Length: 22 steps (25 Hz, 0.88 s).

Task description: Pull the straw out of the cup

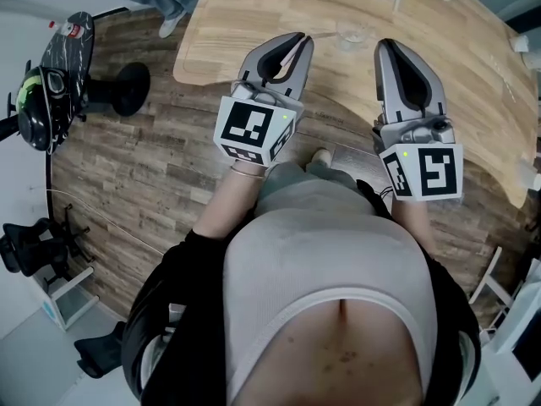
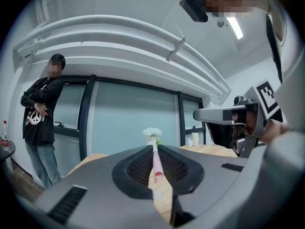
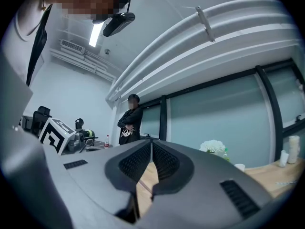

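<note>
Your left gripper (image 2: 155, 148) is clamped on the pink straw (image 2: 157, 165). The straw runs along the slit between the pads, low in the middle of the left gripper view, with its open end facing the camera. Your right gripper (image 3: 151, 143) is closed, pads meeting with nothing between them. In the head view both grippers reach over the near edge of the wooden table (image 1: 245, 11), side by side at mid-frame. The clear cup (image 1: 351, 33) stands on the table near the top of the frame, between the two sets of tips and touching neither. White flowers (image 2: 151, 132) show past the straw's far end.
</note>
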{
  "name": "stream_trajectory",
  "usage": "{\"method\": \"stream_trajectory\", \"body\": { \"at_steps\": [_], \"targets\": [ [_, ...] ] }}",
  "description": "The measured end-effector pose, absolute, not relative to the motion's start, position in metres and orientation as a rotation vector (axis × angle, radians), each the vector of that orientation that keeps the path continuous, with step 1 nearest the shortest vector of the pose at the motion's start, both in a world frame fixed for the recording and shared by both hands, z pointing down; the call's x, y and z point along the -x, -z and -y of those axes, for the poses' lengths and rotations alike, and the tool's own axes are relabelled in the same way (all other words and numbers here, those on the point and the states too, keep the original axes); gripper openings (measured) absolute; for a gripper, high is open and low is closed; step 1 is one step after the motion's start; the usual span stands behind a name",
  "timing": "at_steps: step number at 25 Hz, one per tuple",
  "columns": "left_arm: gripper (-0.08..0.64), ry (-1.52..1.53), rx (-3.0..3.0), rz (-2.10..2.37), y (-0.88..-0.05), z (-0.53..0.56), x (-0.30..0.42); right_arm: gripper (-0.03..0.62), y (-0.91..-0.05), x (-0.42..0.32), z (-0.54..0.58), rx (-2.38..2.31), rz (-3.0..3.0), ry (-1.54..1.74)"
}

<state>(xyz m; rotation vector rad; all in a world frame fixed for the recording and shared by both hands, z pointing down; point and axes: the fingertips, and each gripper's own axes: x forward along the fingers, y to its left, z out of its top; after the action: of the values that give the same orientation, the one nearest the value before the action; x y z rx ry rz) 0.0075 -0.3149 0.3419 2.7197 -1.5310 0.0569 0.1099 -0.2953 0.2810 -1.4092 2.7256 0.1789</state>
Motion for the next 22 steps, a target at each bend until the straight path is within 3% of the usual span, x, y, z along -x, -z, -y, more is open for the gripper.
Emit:
{"method": "stream_trajectory", "body": {
  "at_steps": [22],
  "targets": [
    [0.034,0.019,-2.836,1.446,-0.311,0.199,0.035,0.032,-0.272,-0.064,0.179,1.489,-2.657,-0.156]
  ]
}}
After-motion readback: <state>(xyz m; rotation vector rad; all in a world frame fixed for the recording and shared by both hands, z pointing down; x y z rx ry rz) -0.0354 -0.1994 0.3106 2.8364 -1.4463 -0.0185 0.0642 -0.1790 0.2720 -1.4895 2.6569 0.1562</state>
